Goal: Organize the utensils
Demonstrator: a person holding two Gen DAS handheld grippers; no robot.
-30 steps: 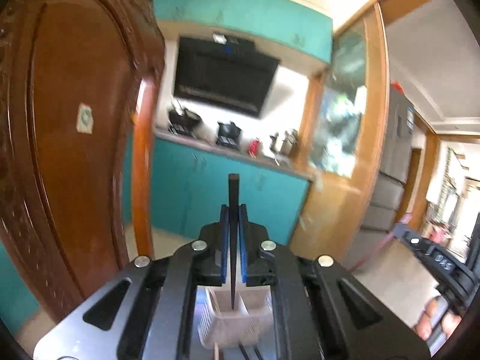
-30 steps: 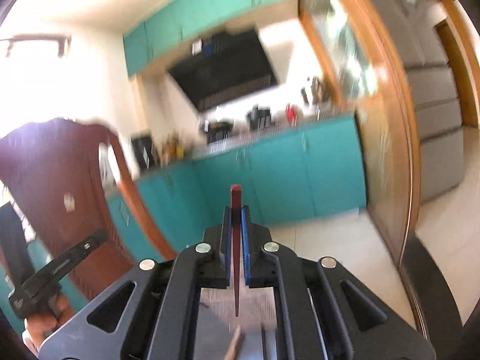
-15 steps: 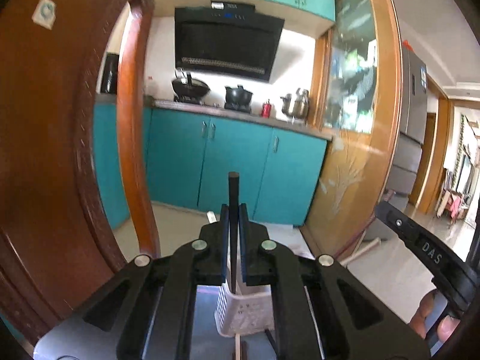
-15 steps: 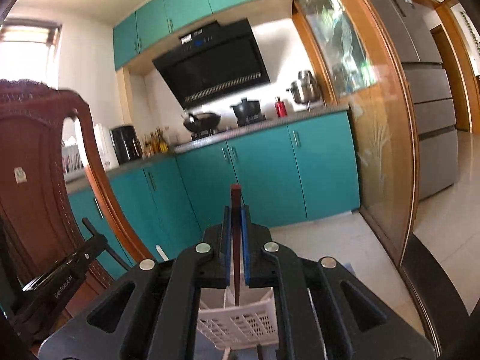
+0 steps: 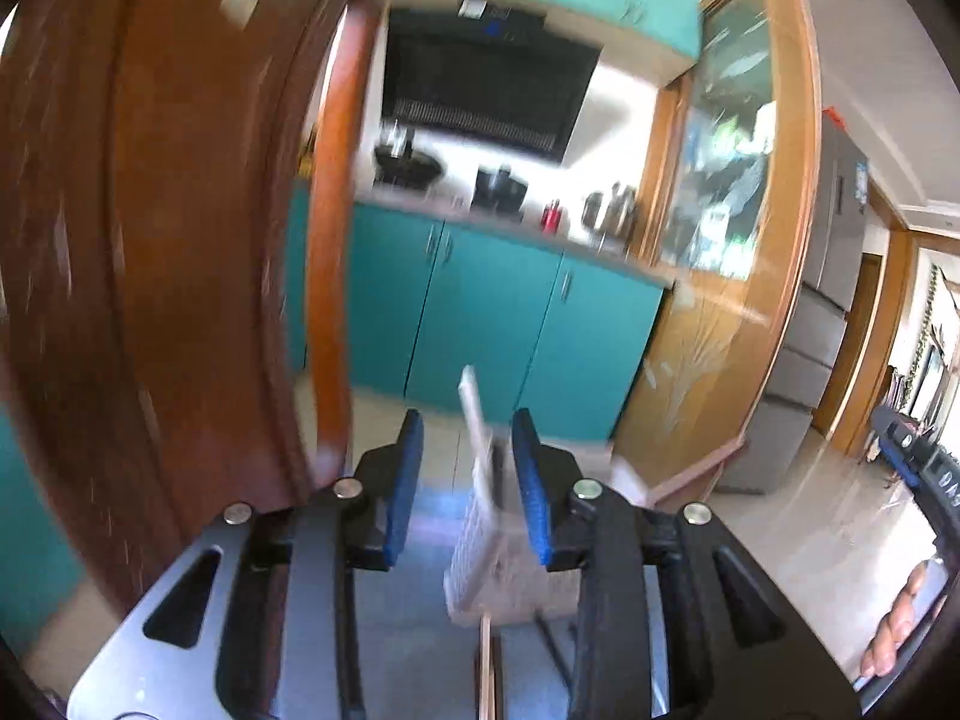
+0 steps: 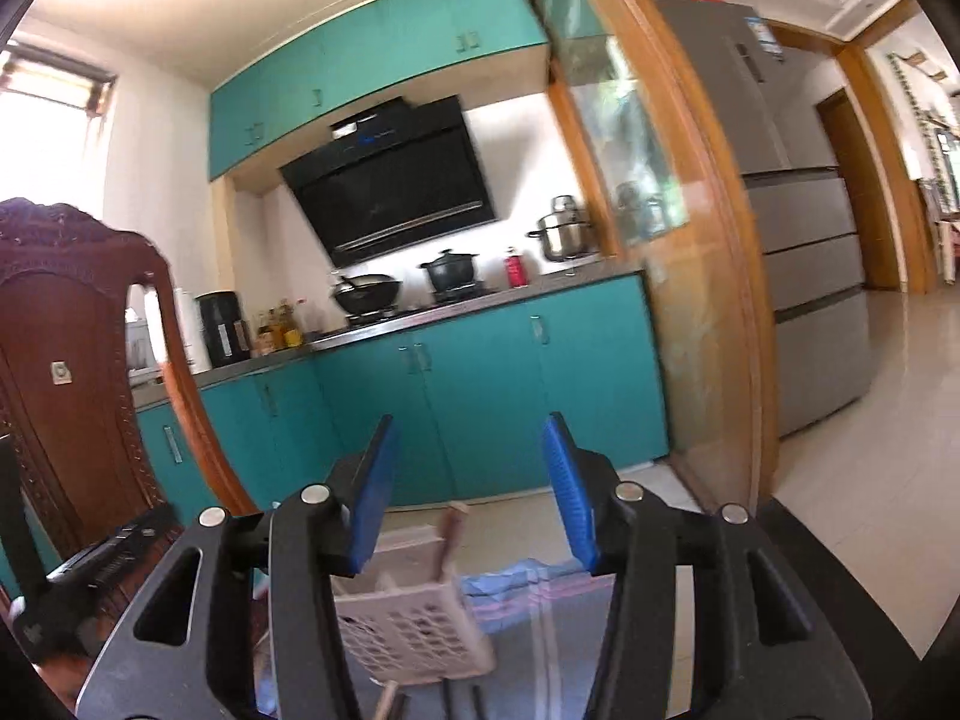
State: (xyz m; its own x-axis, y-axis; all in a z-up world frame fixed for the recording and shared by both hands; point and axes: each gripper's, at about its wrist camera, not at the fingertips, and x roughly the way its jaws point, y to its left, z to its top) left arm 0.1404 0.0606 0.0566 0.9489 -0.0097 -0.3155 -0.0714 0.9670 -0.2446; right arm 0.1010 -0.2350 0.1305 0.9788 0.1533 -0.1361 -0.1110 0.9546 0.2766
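utensils: 1 reddish chopstick (image 6: 449,540) stands in the white basket (image 6: 420,624) below; both the left claw (image 5: 465,480) and right claw (image 6: 474,486) are opening, nothing between them, likely releasing sticks into it.

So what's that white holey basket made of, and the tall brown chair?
The white basket looks like moulded plastic: thin matte walls pierced by a regular grid of holes. The brown chair back looks like varnished wood, dark reddish and glossy, with carved trim along its edge.
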